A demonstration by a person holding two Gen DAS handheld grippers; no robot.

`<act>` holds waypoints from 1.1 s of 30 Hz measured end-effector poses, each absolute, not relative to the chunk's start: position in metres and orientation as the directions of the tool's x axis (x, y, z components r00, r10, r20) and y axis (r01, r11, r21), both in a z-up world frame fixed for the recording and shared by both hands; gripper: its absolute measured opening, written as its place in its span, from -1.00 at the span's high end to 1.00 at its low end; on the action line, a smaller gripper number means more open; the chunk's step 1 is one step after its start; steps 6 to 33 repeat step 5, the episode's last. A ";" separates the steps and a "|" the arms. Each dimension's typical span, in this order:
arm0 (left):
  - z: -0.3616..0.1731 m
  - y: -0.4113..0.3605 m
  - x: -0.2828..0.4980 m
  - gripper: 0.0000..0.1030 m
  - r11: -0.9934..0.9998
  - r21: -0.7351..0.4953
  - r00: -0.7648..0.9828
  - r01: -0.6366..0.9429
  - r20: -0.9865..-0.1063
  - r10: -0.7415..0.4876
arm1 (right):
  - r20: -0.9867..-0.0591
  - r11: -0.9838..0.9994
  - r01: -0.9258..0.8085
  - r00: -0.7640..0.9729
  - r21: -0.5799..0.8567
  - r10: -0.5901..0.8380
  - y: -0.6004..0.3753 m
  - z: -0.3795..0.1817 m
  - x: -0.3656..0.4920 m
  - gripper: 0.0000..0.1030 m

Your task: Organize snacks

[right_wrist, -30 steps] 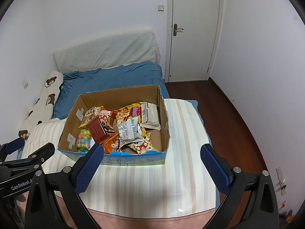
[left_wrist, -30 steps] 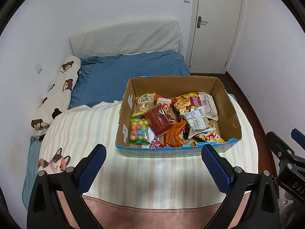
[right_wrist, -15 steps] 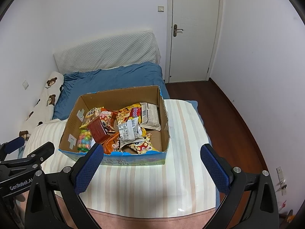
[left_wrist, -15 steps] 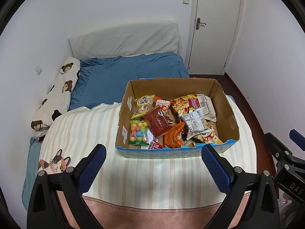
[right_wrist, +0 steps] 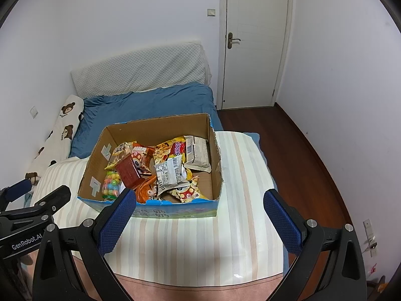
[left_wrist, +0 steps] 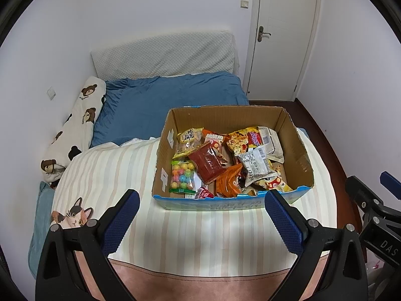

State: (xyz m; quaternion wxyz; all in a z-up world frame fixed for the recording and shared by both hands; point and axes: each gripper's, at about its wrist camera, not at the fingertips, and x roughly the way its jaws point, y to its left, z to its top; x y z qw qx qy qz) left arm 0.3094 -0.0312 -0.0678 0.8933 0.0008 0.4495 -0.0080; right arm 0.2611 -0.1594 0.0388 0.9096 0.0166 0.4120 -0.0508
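An open cardboard box (left_wrist: 298, 148) (right_wrist: 215, 150) sits on a striped blanket (left_wrist: 200, 238) (right_wrist: 200, 238) and holds several snack packets. Among them are a bag of coloured candy balls (left_wrist: 182, 176) (right_wrist: 111, 185), a dark red packet (left_wrist: 206, 161) (right_wrist: 129, 171) and a white packet (left_wrist: 254, 164) (right_wrist: 169, 171). My left gripper (left_wrist: 199, 202) hovers open just before the box's near wall, nothing between its blue pads. My right gripper (right_wrist: 199, 200) is likewise open and empty, in front of the box's near right corner. Each gripper shows at the edge of the other's view.
The bed continues behind the box with a blue sheet (left_wrist: 170, 100), a bear-print pillow (left_wrist: 75, 128) along the left wall and a white padded headboard (left_wrist: 163, 52). A shut white door (right_wrist: 255, 42) and dark wood floor (right_wrist: 288, 150) lie to the right.
Both views have shifted slightly, so the box sits a little nearer the fingertips than one second ago. The snacks have not moved and both grippers stay open.
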 end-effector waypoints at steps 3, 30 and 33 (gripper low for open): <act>-0.066 -0.031 0.309 -0.99 1.000 -0.008 0.600 0.014 -0.800 -0.015 | -0.750 0.994 0.107 0.657 -0.012 -0.080 -0.160 0.039 0.261 -1.00; -0.065 -0.031 0.309 -0.99 1.000 -0.006 0.603 0.014 -0.798 -0.013 | -0.749 0.994 0.108 0.658 -0.009 -0.079 -0.161 0.039 0.261 -1.00; -0.065 -0.031 0.309 -0.99 1.000 -0.006 0.603 0.014 -0.798 -0.013 | -0.749 0.994 0.108 0.658 -0.009 -0.079 -0.161 0.039 0.261 -1.00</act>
